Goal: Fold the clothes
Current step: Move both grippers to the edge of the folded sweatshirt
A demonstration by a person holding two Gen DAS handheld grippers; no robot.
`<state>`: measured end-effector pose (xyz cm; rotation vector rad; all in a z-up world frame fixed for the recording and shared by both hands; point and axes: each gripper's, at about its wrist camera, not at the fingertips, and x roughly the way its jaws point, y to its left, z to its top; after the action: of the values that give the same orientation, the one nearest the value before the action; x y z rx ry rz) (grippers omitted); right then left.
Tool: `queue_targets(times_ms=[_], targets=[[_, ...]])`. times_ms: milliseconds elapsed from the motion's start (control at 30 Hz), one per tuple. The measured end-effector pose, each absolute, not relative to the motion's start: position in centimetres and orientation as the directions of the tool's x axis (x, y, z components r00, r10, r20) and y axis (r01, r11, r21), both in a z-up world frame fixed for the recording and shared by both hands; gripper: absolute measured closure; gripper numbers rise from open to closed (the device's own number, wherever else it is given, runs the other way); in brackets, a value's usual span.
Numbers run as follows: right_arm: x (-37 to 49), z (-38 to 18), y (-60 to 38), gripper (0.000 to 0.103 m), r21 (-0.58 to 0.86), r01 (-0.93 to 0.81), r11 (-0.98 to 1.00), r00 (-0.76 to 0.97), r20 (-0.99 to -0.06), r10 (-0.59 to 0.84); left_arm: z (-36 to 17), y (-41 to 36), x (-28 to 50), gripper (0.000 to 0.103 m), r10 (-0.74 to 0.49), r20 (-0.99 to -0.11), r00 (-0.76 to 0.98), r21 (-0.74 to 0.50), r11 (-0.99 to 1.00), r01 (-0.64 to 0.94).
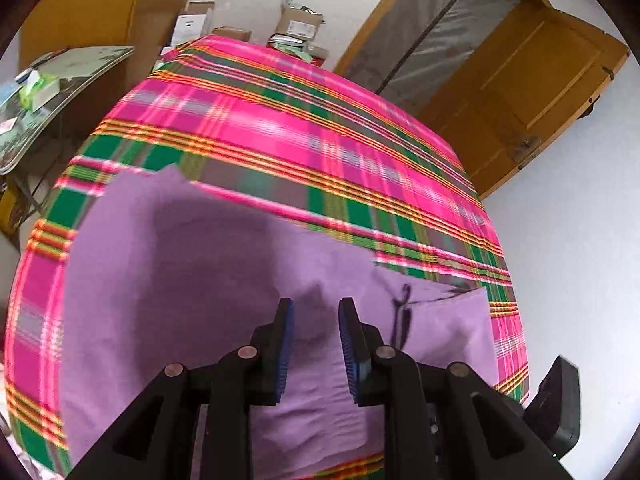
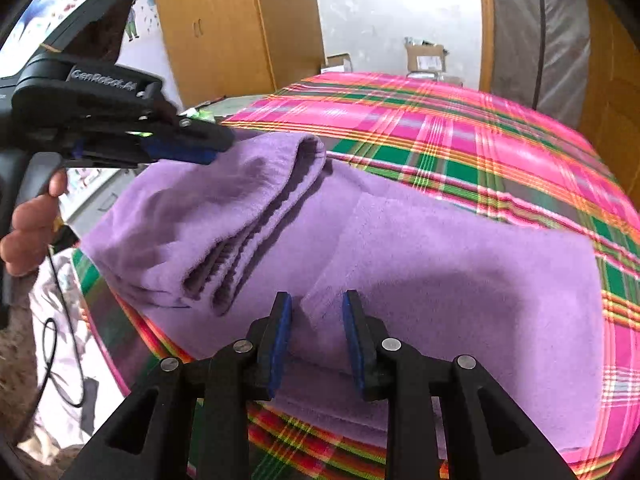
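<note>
A purple garment (image 1: 208, 264) lies on a pink and green plaid bedspread (image 1: 280, 128). My left gripper (image 1: 316, 312) hovers just above the garment, jaws apart and empty. In the right wrist view the same garment (image 2: 460, 272) is partly folded, with a bunched fold (image 2: 224, 216) at its left. The left gripper (image 2: 192, 148) shows there from the side, above that fold. My right gripper (image 2: 316, 304) is open, its fingers either side of a raised crease of the cloth near the bed's front edge.
A wooden door (image 1: 532, 92) stands at the right and a wardrobe (image 2: 236, 28) at the back. Cardboard boxes (image 1: 296, 24) sit beyond the bed. A cluttered side table (image 1: 44, 92) is at the left. A black cable (image 2: 60, 344) hangs by the bed.
</note>
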<state>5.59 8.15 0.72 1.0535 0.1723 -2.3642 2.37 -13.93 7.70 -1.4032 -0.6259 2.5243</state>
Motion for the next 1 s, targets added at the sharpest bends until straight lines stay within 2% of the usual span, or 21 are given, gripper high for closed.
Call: queue_targets(times_ms=[300,600,667,767,800,967,1000], targets=[[7.1,4.7,4.5,0.074,0.1,0.616,-0.781,-0.572,-0.626,-0.531,8.1,-20.5,5.8,0.079,0.277,-0.76,-0.587,-0.441,-0.884,0.154],[9.5,4.5,-3.9,0.074,0.073,0.787,-0.613,-0.44,-0.63,-0.64,6.5,-26.1,8.2,0.078,0.231,-0.787,-0.572,-0.437,-0.864,0.252],[10.6,4.1,-6.1,0.074,0.022,0.822,-0.569,-0.427,-0.637,-0.642,5.9,-27.0,8.6,0.078,0.231,-0.791,-0.566,-0.443,-0.855,0.27],[12.1,3.7,-8.9,0.068,-0.046,0.859,-0.51,-0.418,-0.638,-0.647,5.0,-28.2,8.9,0.078,0.238,-0.801,-0.549,-0.449,-0.845,0.29],[12.6,3.5,-9.7,0.063,-0.061,0.867,-0.494,-0.417,-0.633,-0.652,4.7,-28.4,8.8,0.078,0.239,-0.804,-0.544,-0.45,-0.843,0.294],[13.0,2.5,-13.0,0.058,-0.076,0.889,-0.452,-0.386,-0.656,-0.649,3.4,-29.3,8.4,0.078,0.251,-0.815,-0.522,-0.452,-0.839,0.302],[13.0,2.4,-13.2,0.05,-0.08,0.885,-0.458,-0.392,-0.658,-0.643,3.2,-29.4,8.2,0.078,0.255,-0.817,-0.517,-0.452,-0.84,0.301]])
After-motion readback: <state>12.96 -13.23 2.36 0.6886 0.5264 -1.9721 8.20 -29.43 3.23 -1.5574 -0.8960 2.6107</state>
